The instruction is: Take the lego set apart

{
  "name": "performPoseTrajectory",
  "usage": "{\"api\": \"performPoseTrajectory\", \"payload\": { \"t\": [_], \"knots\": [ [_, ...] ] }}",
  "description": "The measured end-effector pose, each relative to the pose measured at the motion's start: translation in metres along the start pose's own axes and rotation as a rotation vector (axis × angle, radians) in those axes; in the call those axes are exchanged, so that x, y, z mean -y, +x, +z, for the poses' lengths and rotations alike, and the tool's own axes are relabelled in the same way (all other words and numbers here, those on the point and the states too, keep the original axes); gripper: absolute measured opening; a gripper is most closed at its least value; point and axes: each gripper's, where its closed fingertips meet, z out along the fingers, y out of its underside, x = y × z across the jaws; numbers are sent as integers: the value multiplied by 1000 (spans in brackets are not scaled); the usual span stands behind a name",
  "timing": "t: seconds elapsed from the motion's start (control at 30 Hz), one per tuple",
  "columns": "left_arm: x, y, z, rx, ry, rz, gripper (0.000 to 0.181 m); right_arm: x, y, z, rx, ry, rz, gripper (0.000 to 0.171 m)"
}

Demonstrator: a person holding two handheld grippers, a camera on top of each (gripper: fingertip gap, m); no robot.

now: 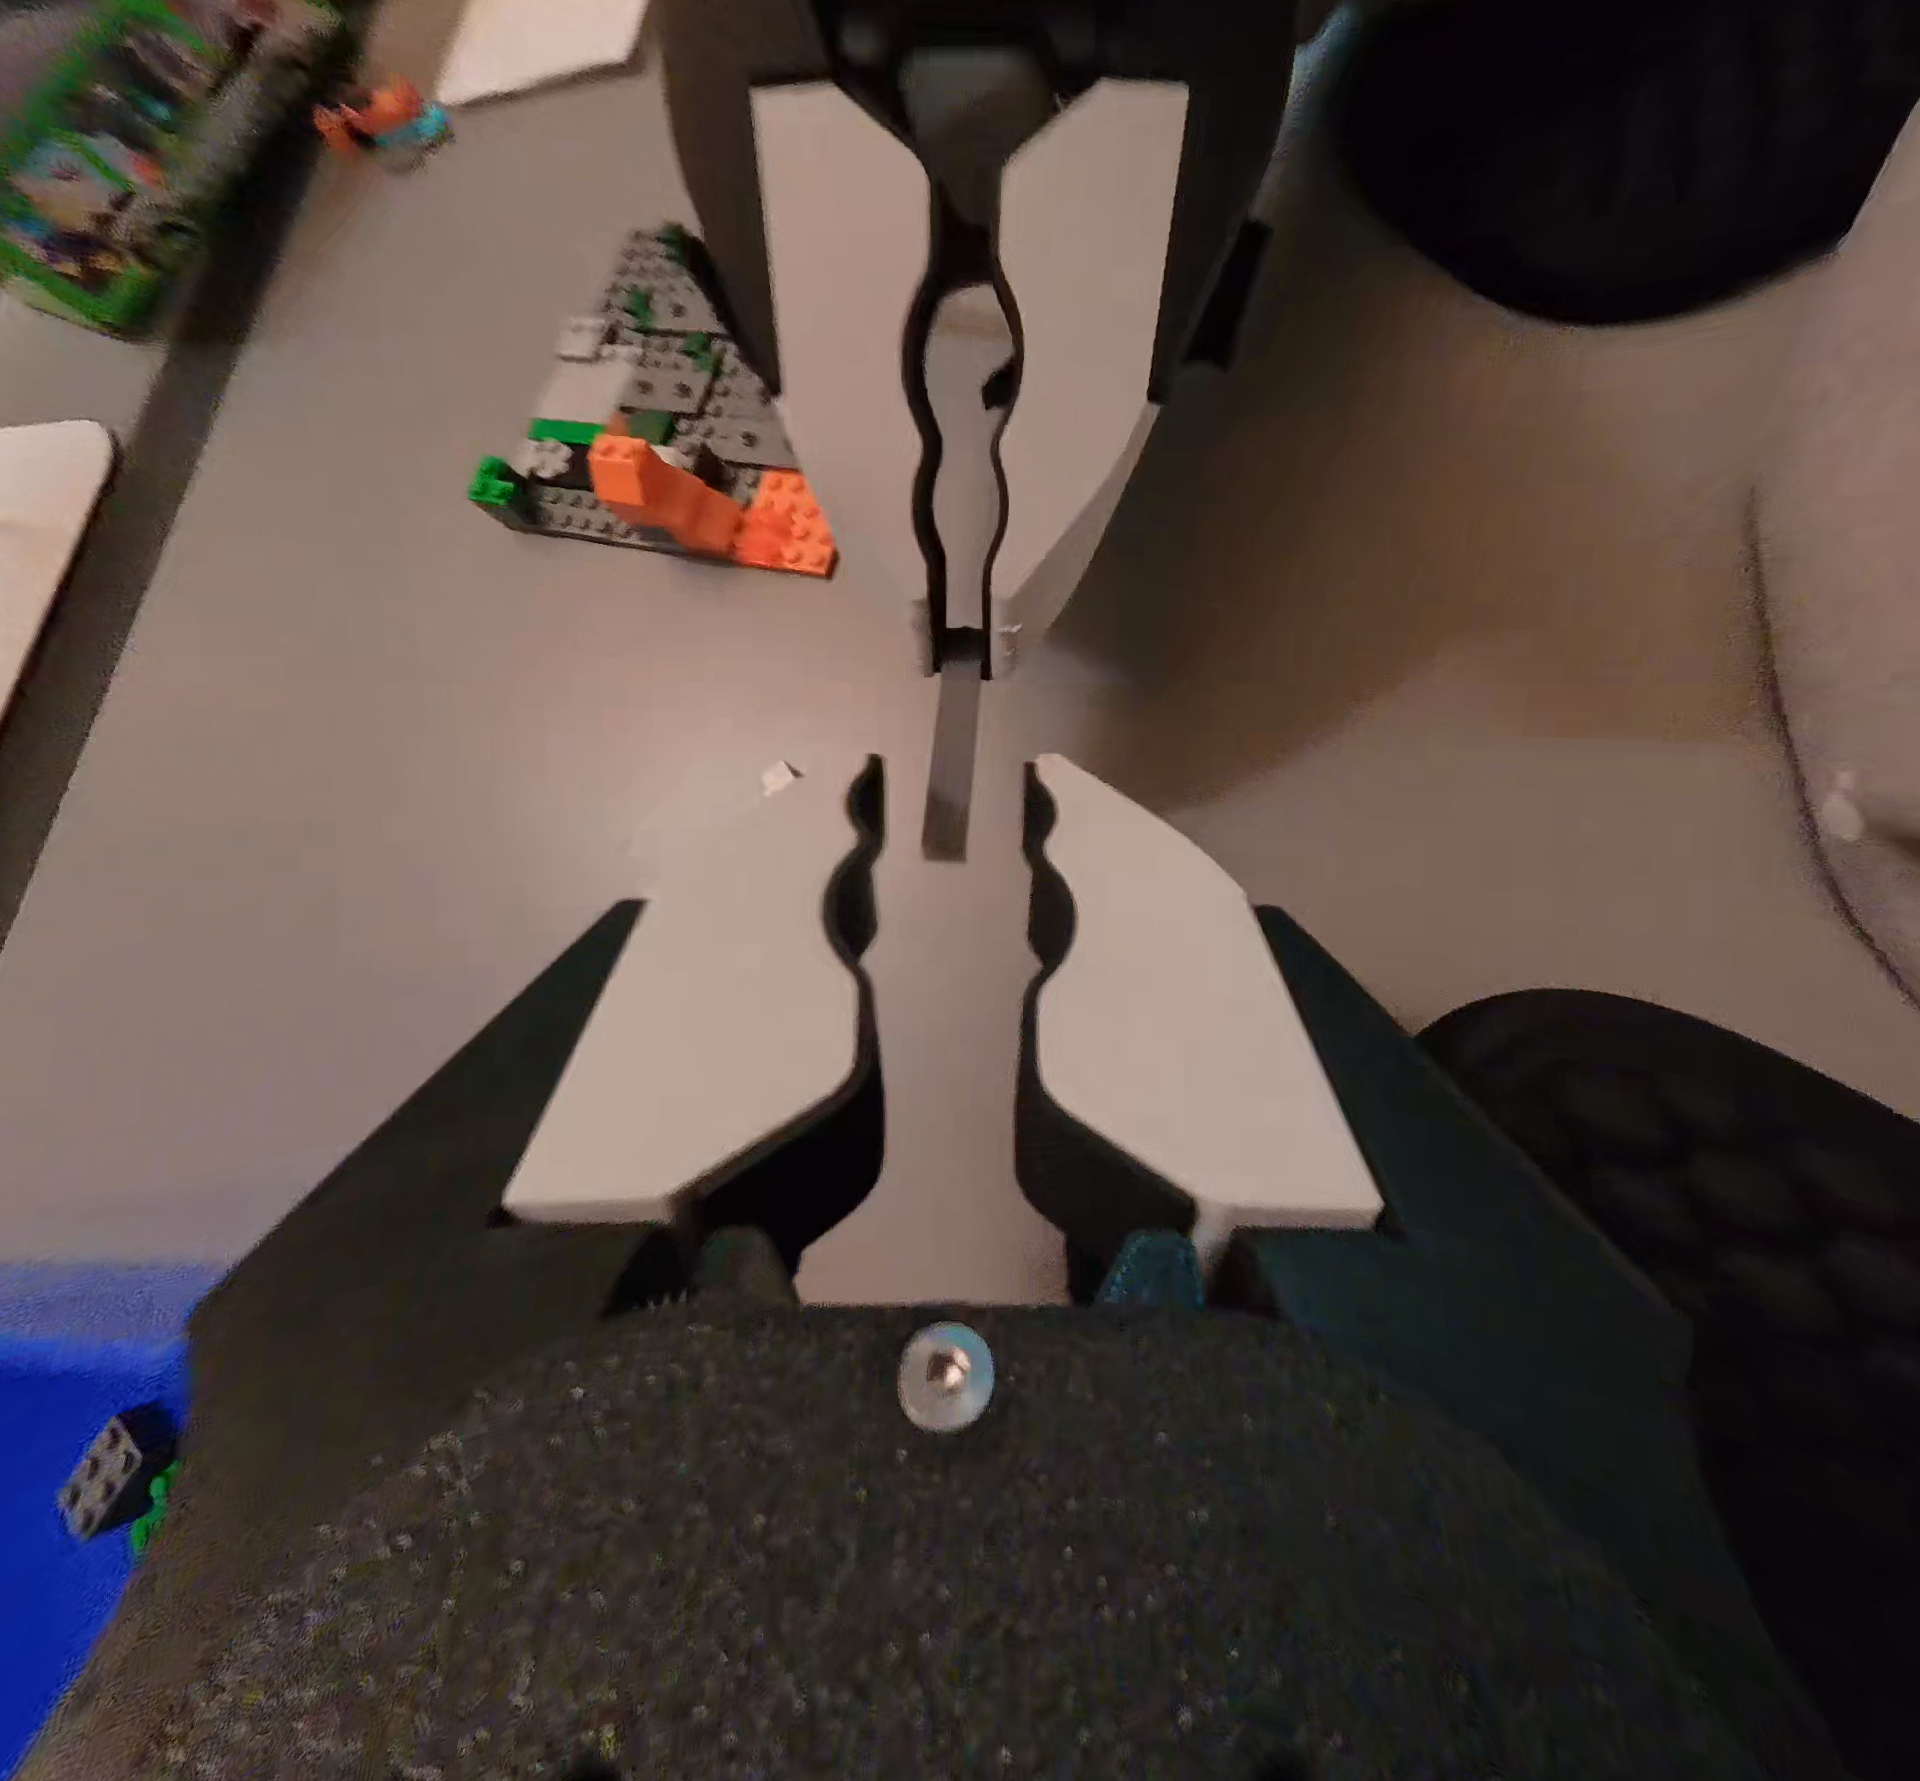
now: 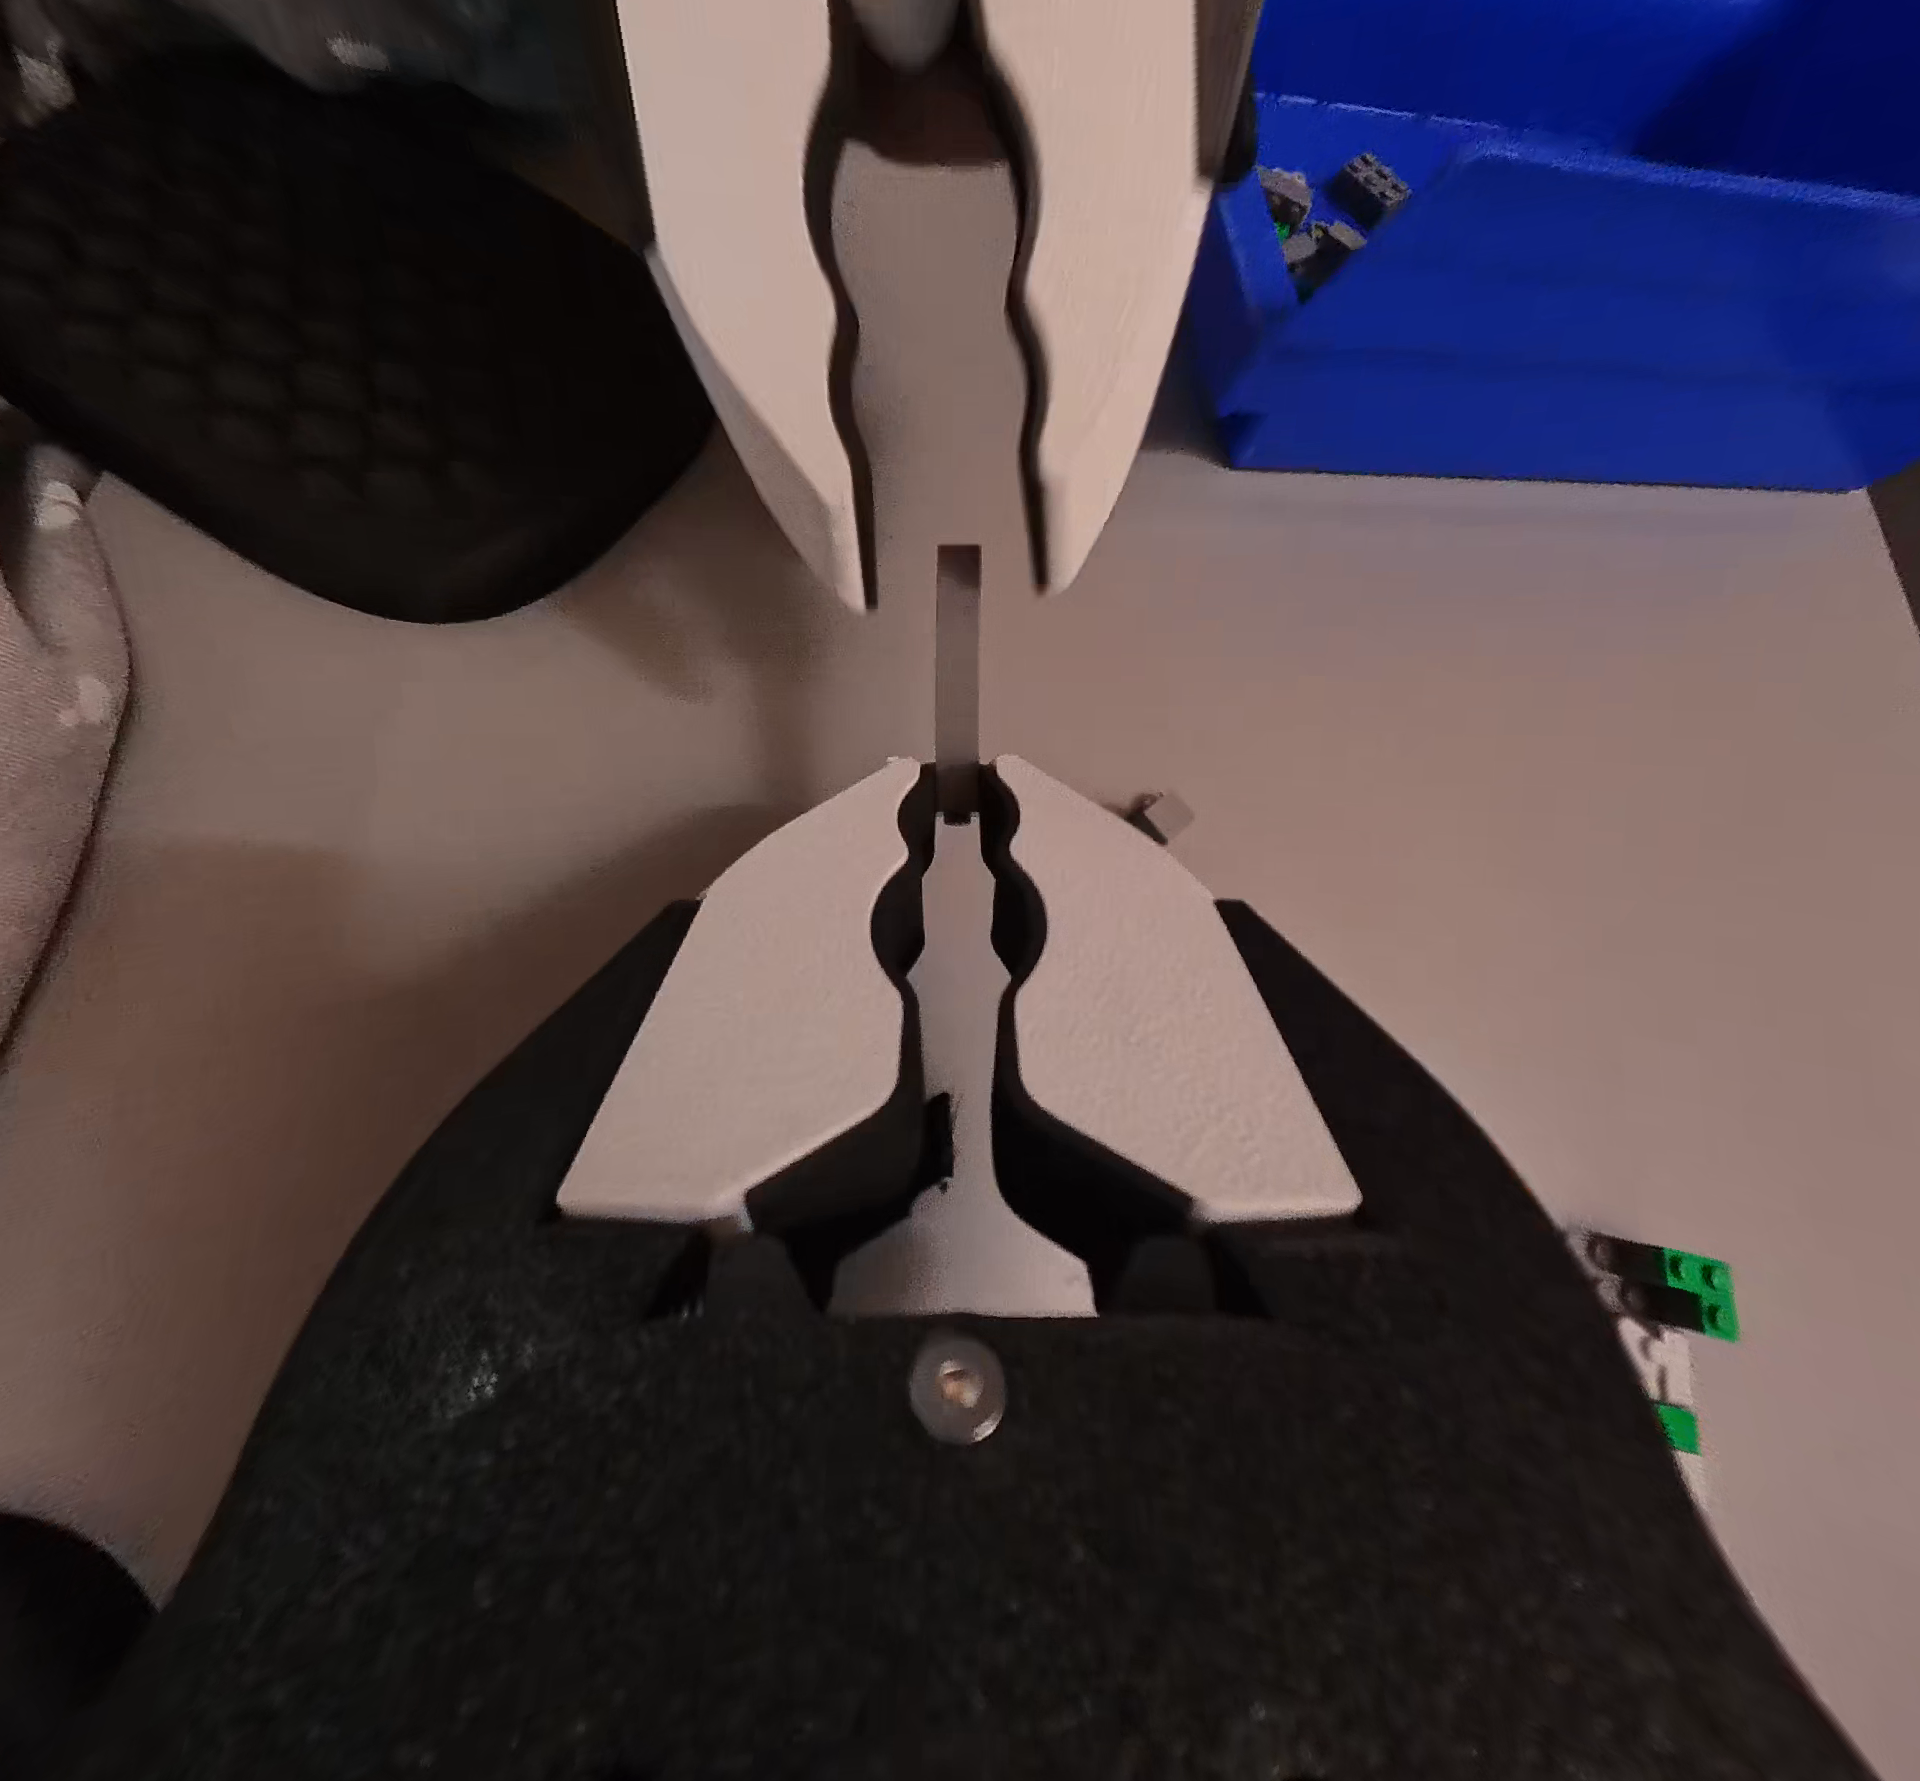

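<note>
Held tight between the tips of the right gripper (image 2: 957, 789) is a thin grey lego piece (image 2: 957, 666). It sticks out toward the left gripper (image 1: 953, 781), whose fingers are spread apart, with the far end of the piece just between its tips. Farther off on the table (image 1: 364, 744), the grey, orange and green lego set (image 1: 665, 443) is seen. A blue bin (image 2: 1558, 318) with loose bricks is placed behind.
</note>
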Motion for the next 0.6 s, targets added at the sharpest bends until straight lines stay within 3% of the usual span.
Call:
{"api": "performPoseTrajectory", "payload": {
  "t": [0.03,0.23,0.33,0.43,0.6],
  "knots": [
    [-3,0,5,8,-29,25,9,1,-1,0,-1,-3,-7,8],
    [-6,-6,-2,44,-64,44,8,2,4,-4,-18,15,24,8],
    [-9,-30,-23,154,-51,-5,8,-5,16,-12,-54,7,56,14],
    [-19,-72,-62,373,-44,-91,8,-19,29,-20,-112,-8,98,15],
    [-74,-119,-106,606,-188,-291,8,-43,49,-42,-215,9,187,15]
  ]
}}
